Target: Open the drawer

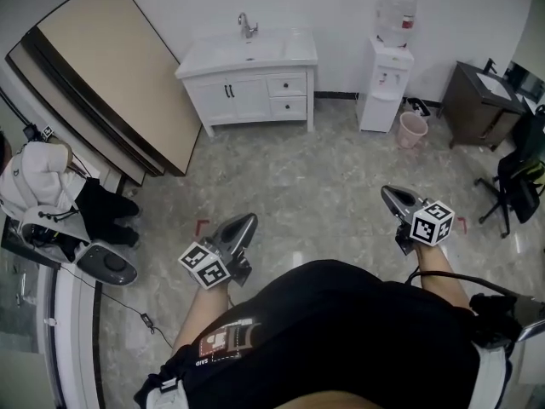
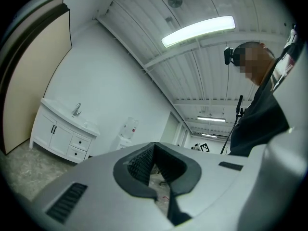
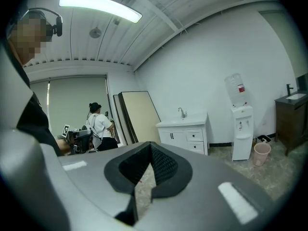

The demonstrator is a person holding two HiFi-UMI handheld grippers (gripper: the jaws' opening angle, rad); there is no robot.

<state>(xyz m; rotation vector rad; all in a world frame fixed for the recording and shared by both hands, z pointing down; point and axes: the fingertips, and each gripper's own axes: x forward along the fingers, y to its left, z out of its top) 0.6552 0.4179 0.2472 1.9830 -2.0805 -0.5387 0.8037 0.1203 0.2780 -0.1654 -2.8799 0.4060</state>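
Both my grippers are pressed together on nothing. The left gripper (image 1: 242,227) and the right gripper (image 1: 392,196) hang above the floor (image 1: 341,177). The drawers are well ahead of both, across the room, stacked in the right half of the white sink cabinet (image 1: 223,92). I judge the upper drawer (image 1: 287,84) to be a light, stiff box that should slide easily. Its small dark knob (image 3: 194,136) looks like the only hold. It is smooth and probably slippery, so I'd spread the jaws, pinch it squarely and pull straight back.
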